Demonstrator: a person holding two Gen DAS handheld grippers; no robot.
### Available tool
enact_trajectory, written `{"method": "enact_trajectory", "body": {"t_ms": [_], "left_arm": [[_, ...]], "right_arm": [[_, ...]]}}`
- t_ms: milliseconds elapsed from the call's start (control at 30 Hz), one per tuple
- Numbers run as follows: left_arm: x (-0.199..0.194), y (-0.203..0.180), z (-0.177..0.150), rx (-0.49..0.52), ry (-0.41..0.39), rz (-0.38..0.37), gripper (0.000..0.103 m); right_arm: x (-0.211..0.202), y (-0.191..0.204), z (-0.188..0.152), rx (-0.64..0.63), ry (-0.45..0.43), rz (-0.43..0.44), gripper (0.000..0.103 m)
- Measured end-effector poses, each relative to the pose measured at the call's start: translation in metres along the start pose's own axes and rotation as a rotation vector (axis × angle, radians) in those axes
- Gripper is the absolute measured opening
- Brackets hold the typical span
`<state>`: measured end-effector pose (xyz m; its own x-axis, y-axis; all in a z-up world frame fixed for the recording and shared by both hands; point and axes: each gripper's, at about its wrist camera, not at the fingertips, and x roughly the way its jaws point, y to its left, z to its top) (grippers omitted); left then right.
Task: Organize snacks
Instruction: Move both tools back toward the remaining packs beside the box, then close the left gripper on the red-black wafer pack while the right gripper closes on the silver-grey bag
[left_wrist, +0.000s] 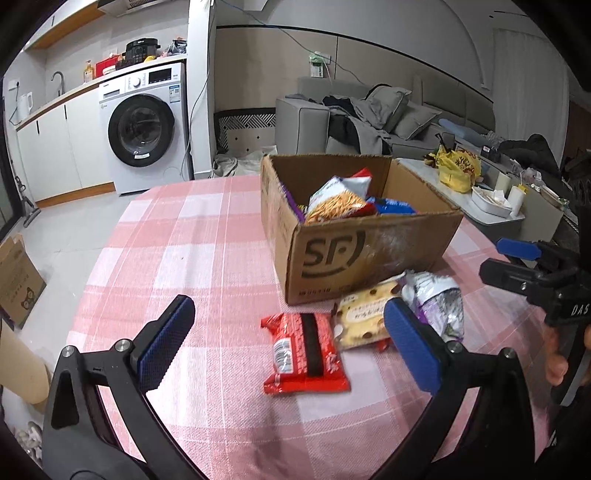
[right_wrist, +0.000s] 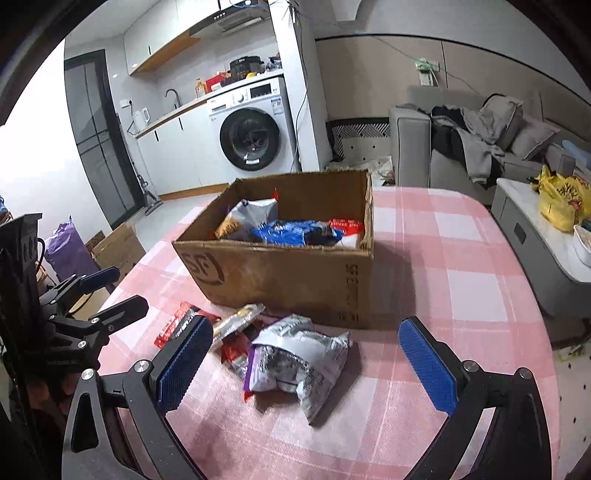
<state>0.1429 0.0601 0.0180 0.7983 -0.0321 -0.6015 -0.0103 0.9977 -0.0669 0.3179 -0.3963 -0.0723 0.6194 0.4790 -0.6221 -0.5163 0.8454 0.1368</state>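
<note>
Your left claw (left_wrist: 290, 345) is spread wide, empty, above the red packet (left_wrist: 304, 352) on the surface (left_wrist: 184, 258). Your right claw (right_wrist: 306, 363) is spread too, over the silver bag (right_wrist: 299, 354). Both snacks lie just before the cardboard box (right_wrist: 288, 273), mid-surface, beside the yellow packet (left_wrist: 360, 319).

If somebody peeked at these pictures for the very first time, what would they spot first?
Probably the big cardboard box in the middle of the pink checked tablecloth, already stuffed with snack bags. Next, the loose snacks lying in front of it: a red packet, a yellow packet and a crinkly silver bag. Both claws hang open over them, the left claw and the right claw.
</note>
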Motion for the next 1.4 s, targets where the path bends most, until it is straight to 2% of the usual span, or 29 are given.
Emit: {"method": "enact_trajectory", "body": {"t_ms": [200, 400, 800, 1100, 1233, 1400], "left_arm": [[0.005, 0.000, -0.004, 0.022, 0.014, 0.030, 0.102], [0.021, -0.004, -0.009, 0.022, 0.067, 0.019, 0.102], [0.054, -0.006, -0.025, 0.012, 0.142, 0.013, 0.102], [0.080, 0.006, -0.031, -0.022, 0.195, 0.038, 0.102], [0.090, 0.011, -0.032, -0.030, 0.213, 0.060, 0.102], [0.102, 0.014, -0.033, -0.031, 0.247, 0.050, 0.098]], "right_arm": [[0.003, -0.004, -0.004, -0.020, 0.025, -0.007, 0.103], [0.016, -0.007, -0.010, -0.019, 0.079, -0.018, 0.103], [0.053, -0.012, -0.023, 0.081, 0.161, 0.037, 0.103], [0.064, -0.018, -0.026, 0.137, 0.172, 0.052, 0.103], [0.068, -0.017, -0.028, 0.137, 0.179, 0.045, 0.103], [0.075, -0.011, -0.027, 0.112, 0.180, 0.040, 0.103]]}}
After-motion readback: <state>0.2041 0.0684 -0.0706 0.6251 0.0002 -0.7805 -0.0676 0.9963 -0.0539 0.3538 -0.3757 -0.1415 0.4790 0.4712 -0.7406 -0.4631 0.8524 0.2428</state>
